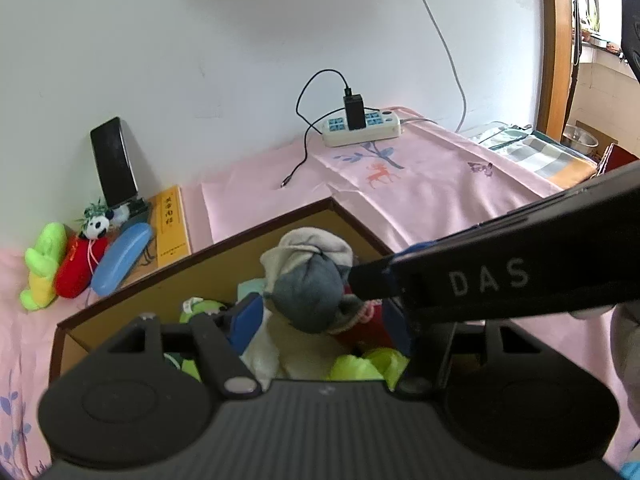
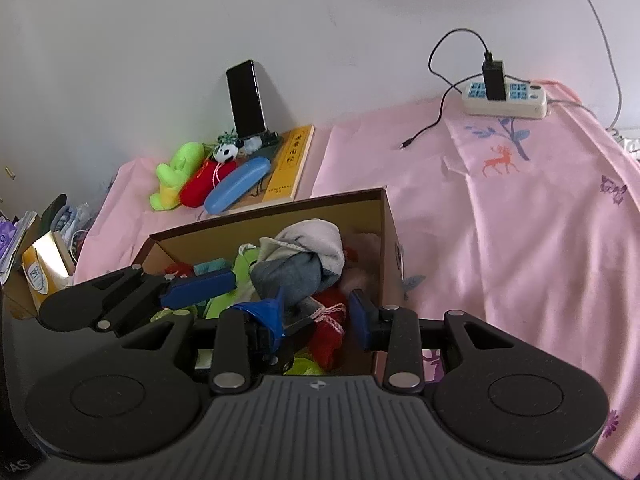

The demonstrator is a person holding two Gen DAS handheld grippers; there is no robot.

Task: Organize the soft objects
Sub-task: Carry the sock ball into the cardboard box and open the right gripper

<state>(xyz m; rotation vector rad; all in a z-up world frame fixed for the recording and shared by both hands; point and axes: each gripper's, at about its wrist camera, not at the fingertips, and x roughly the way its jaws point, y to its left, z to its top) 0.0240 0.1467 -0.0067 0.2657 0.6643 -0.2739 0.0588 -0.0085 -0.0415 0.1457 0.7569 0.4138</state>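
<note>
We are holding the left tool (image 1: 320,320) low over an open cardboard box (image 1: 280,216), its blue-padded jaws spread wide on either side of a grey and cream cloth bundle (image 1: 312,280) without appearing to squeeze it. The right tool (image 2: 316,320) is hovering just beside it over the same box, jaws also parted and gripping nothing, with a red knitted piece (image 2: 330,320) lying below the gap. The bundle is sitting on top of the pile inside the box, among lime green soft items (image 1: 360,364), so we judge it is being settled there, not lifted out. The box is resting on a pink floral cloth (image 2: 520,240). Beyond it, near the wall, a green plush toy (image 2: 176,176), a red plush (image 2: 204,188) and a small panda (image 2: 226,153) are lying together beside a blue glasses case (image 2: 236,186), likely waiting their turn. A phone (image 2: 245,98) is leaning against the wall, and a power strip (image 2: 504,100) is sitting well apart.
</note>
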